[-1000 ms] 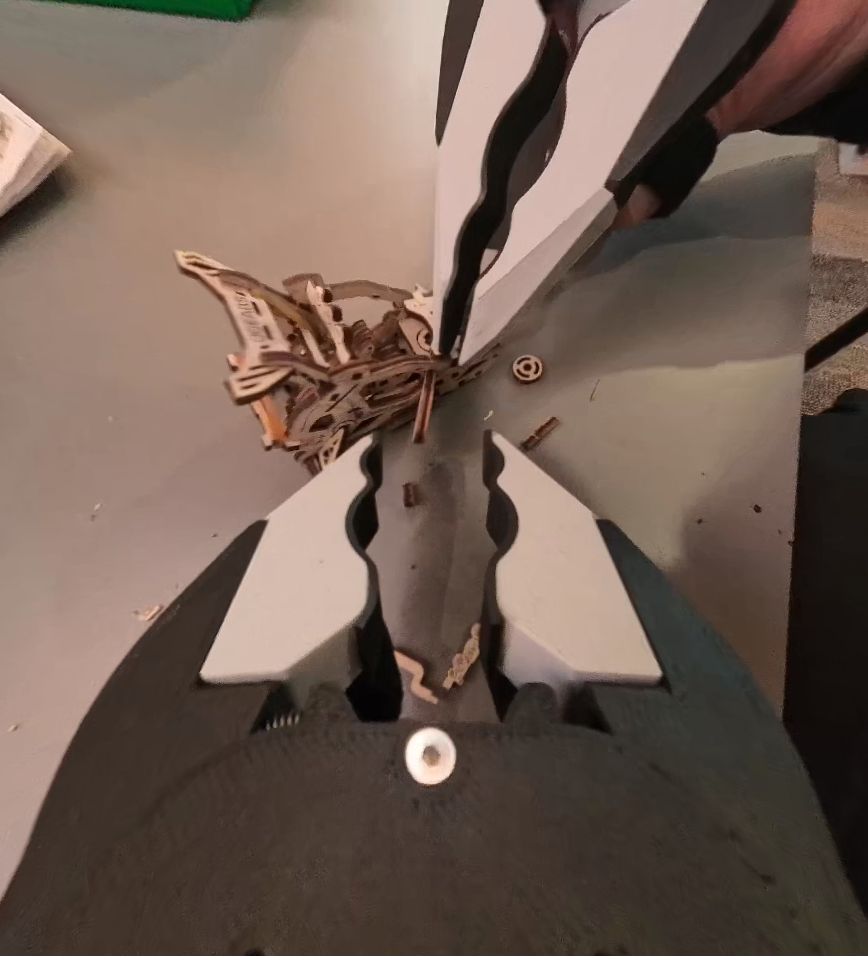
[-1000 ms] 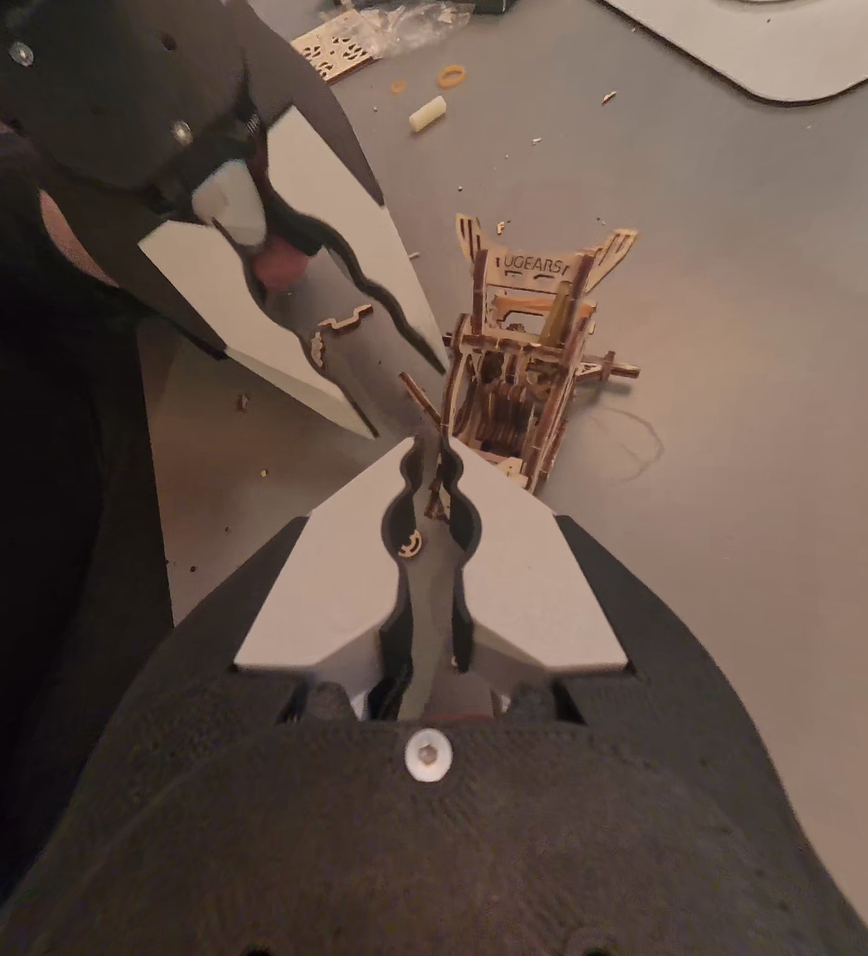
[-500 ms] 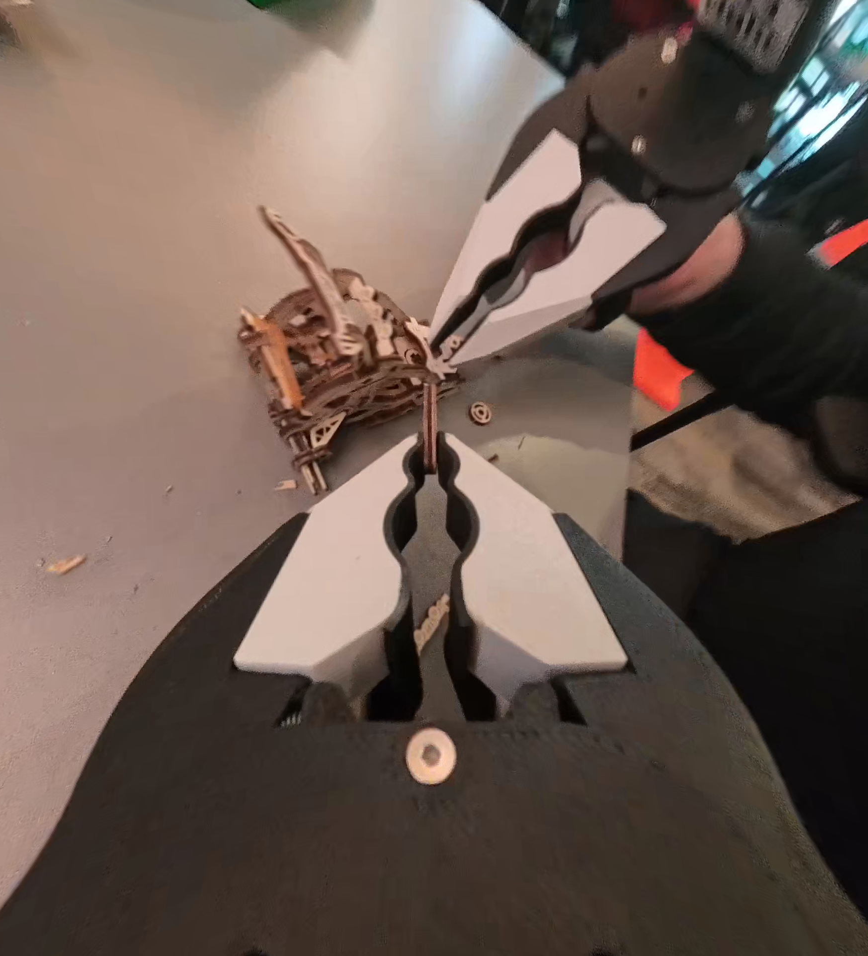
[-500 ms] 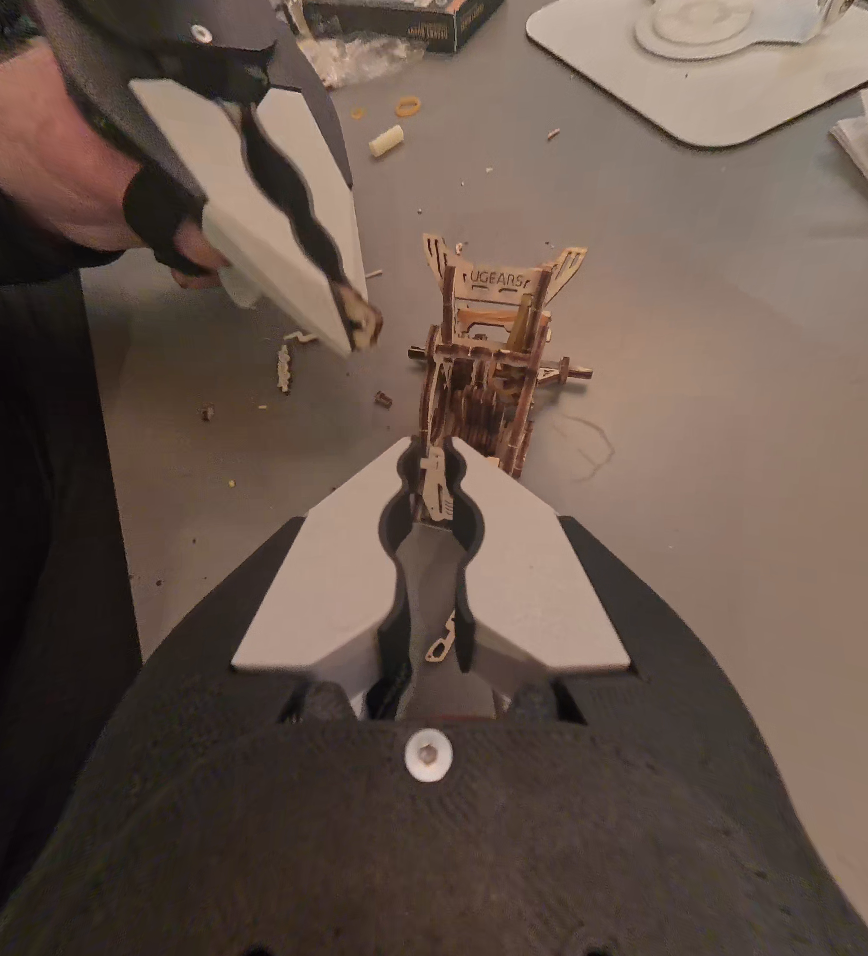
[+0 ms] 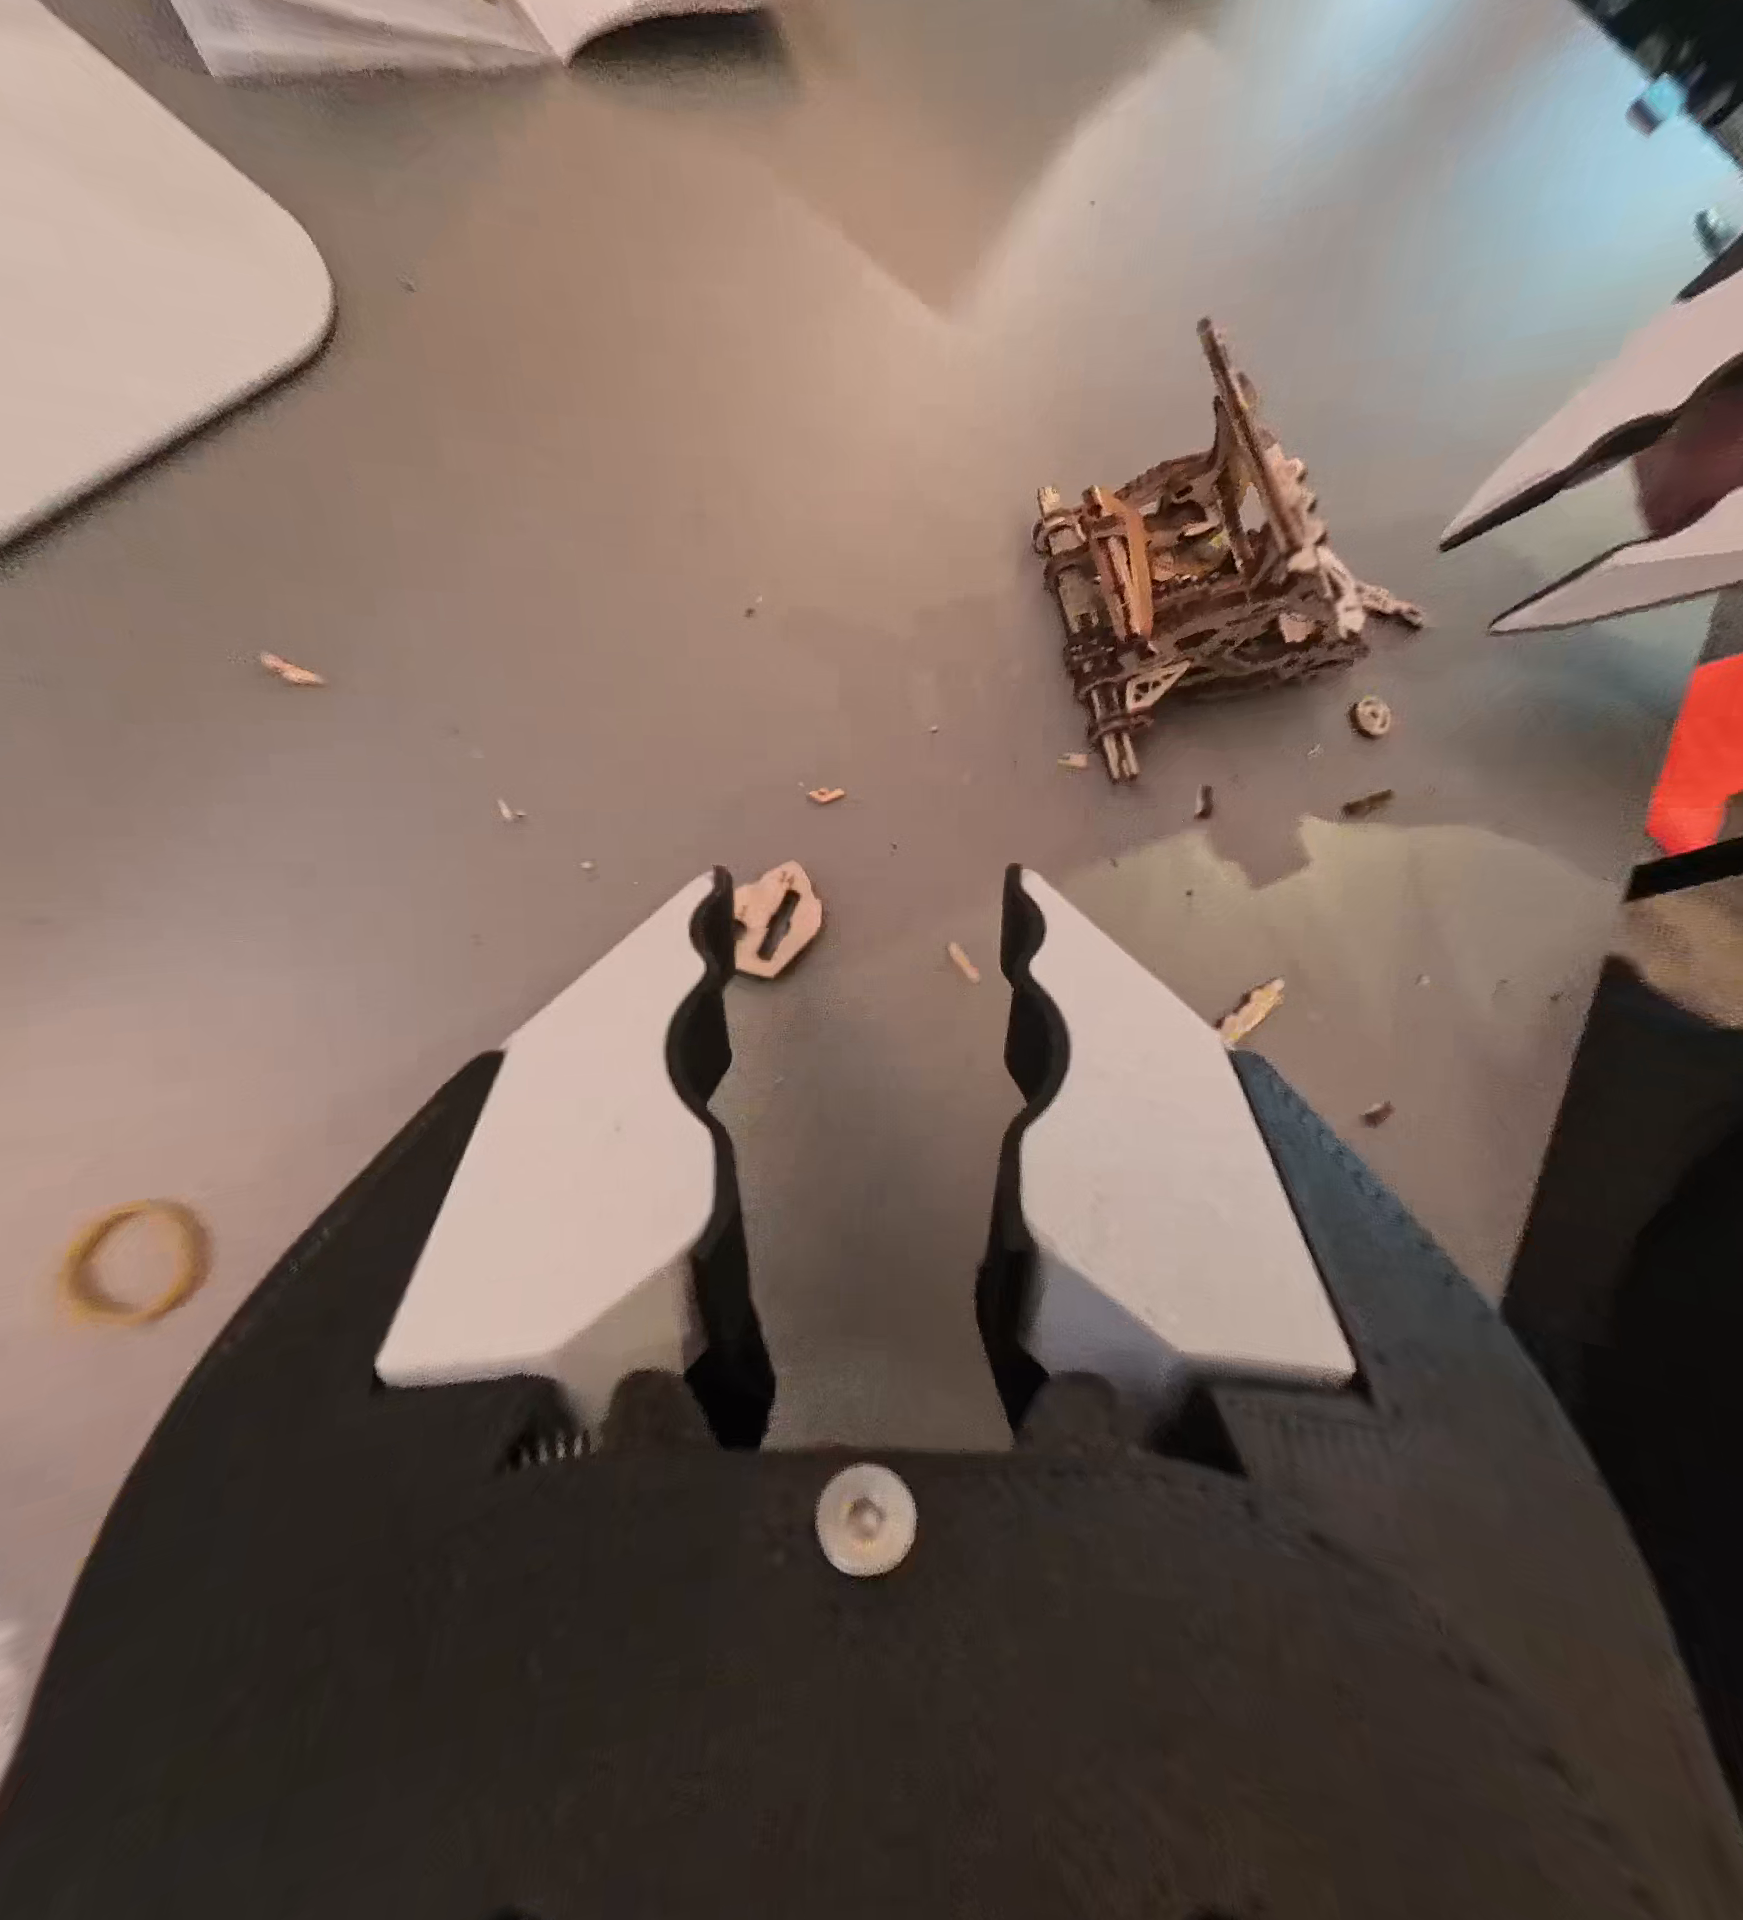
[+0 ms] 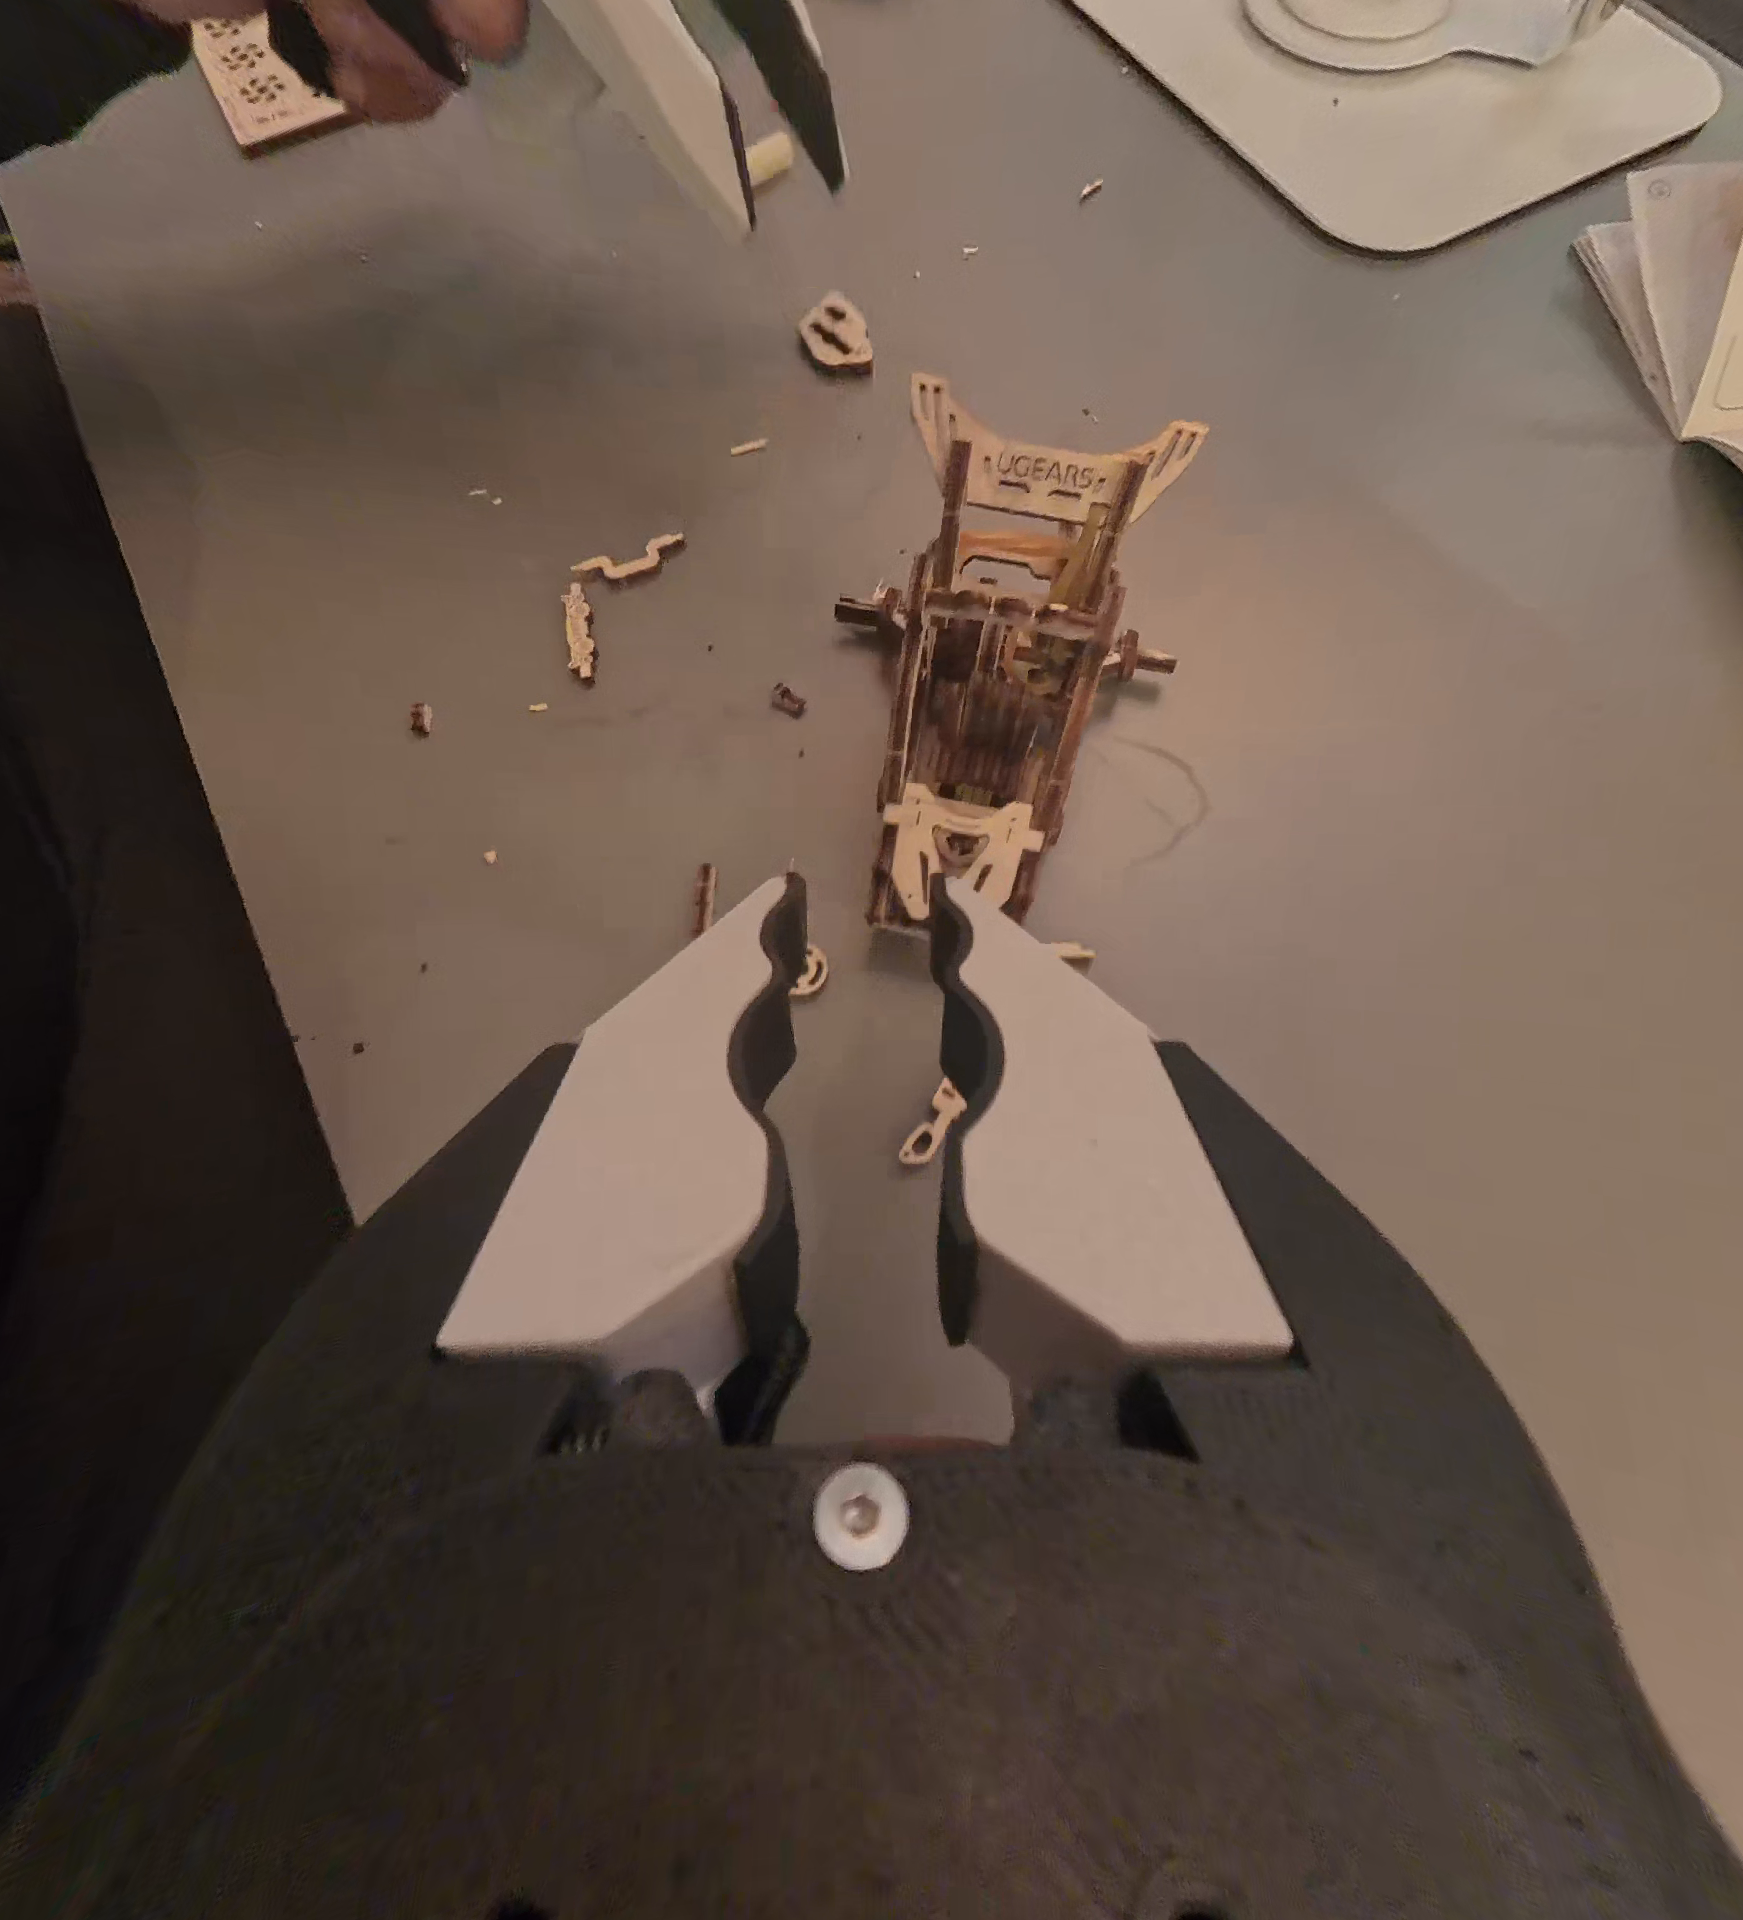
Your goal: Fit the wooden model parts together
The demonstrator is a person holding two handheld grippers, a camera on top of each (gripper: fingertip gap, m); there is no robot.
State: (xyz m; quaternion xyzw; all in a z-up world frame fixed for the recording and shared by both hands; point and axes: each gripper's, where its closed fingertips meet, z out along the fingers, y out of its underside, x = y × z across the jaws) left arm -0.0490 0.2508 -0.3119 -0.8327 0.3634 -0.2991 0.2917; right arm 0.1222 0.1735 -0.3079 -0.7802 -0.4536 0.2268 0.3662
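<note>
The wooden model [image 6: 1002, 675] stands on the grey table [image 6: 1418, 935], just above centre in the right wrist view and in the right-centre of the left wrist view. It looks largely built: a layered frame with an axle sticking out each side and a curved crosspiece on top. No gripper touches it.

Loose parts lie around it, so fitting is judged unfinished. A flat slotted piece [image 5: 779, 920] lies at the tip of the left gripper's inner finger, at centre frame in the left wrist view. A small ring [image 5: 1371, 717] lies just below-right of the model there. A zigzag strip [image 6: 628, 561] and a toothed strip [image 6: 579, 639] lie left of the model in the right wrist view, and a small hooked piece [image 6: 934, 1122] lies between that gripper's fingers.

The left gripper [image 5: 862, 883] is spread wide and empty. The right gripper [image 6: 867, 894] is also spread, pinching nothing, its tips just short of the model's near end.

A rubber band [image 5: 134, 1262], a white mat [image 6: 1418, 125] and a booklet [image 6: 1740, 270] sit toward the edges.
</note>
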